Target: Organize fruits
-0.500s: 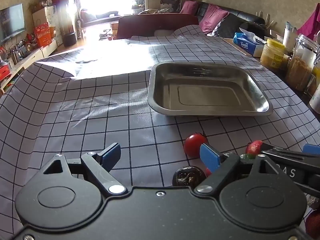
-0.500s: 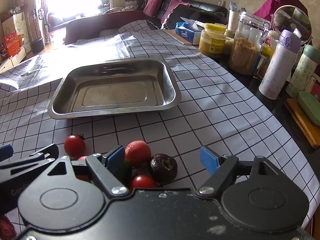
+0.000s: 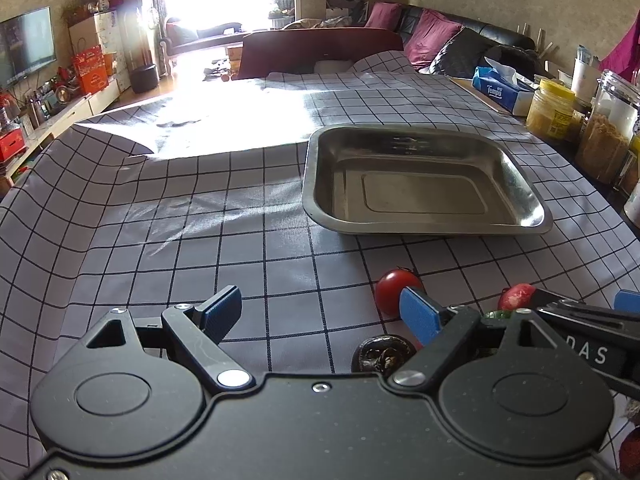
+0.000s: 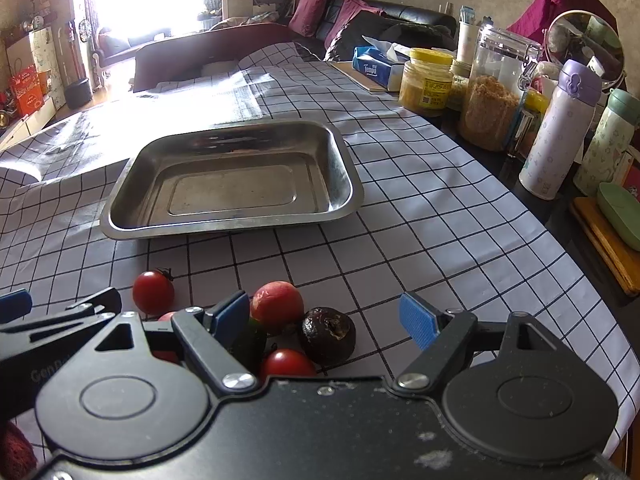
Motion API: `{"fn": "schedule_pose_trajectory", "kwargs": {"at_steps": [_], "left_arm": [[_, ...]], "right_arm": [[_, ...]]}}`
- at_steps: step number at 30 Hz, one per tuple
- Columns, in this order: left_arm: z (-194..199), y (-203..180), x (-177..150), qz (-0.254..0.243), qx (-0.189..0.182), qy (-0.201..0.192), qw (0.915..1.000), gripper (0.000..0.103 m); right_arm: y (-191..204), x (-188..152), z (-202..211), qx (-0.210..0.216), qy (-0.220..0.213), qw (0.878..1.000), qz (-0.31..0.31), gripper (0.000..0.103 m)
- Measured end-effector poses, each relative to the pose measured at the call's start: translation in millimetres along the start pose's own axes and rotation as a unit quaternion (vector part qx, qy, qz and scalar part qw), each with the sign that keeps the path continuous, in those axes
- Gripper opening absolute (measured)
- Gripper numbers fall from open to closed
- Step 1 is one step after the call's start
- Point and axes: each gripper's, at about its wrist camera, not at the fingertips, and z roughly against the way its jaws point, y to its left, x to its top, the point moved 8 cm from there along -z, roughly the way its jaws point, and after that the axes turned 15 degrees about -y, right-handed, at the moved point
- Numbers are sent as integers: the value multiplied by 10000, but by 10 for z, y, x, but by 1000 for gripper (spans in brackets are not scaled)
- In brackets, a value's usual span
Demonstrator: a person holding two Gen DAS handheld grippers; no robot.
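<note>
Gaping wide and empty, the left tongs [image 3: 320, 314] and right tongs [image 4: 326, 318] hover over the fruits [image 4: 276, 307] clustered just before the tray [image 4: 224, 224].

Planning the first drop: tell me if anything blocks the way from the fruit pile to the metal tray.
Nothing visible does. Only bare checked tablecloth lies between the fruit pile and the empty metal tray.

A yellow-lidded jar [image 4: 426, 82], glass canister [image 4: 494, 92] and lilac flask [image 4: 558, 128] crowd the frame's right; a television [image 3: 26, 46] hangs upper left.
</note>
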Motion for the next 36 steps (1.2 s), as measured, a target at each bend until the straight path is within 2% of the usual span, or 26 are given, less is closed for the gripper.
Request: {"fn": "schedule_pose_trajectory", "kwargs": {"at_steps": [16, 25, 29, 36], "left_arm": [[-19, 1, -6, -48, 78, 30, 10000, 87], [-19, 0, -7, -48, 74, 32, 10000, 87], [-24, 2, -6, -51, 73, 32, 10000, 87], [-24, 1, -6, -52, 75, 29, 10000, 87]], "right_arm": [[3, 1, 36, 53, 52, 9999, -80, 85], [3, -19, 44, 76, 222, 9997, -92, 85], [-3, 3, 44, 34, 55, 10000, -40, 85], [6, -6, 44, 69, 134, 9999, -77, 85]]}}
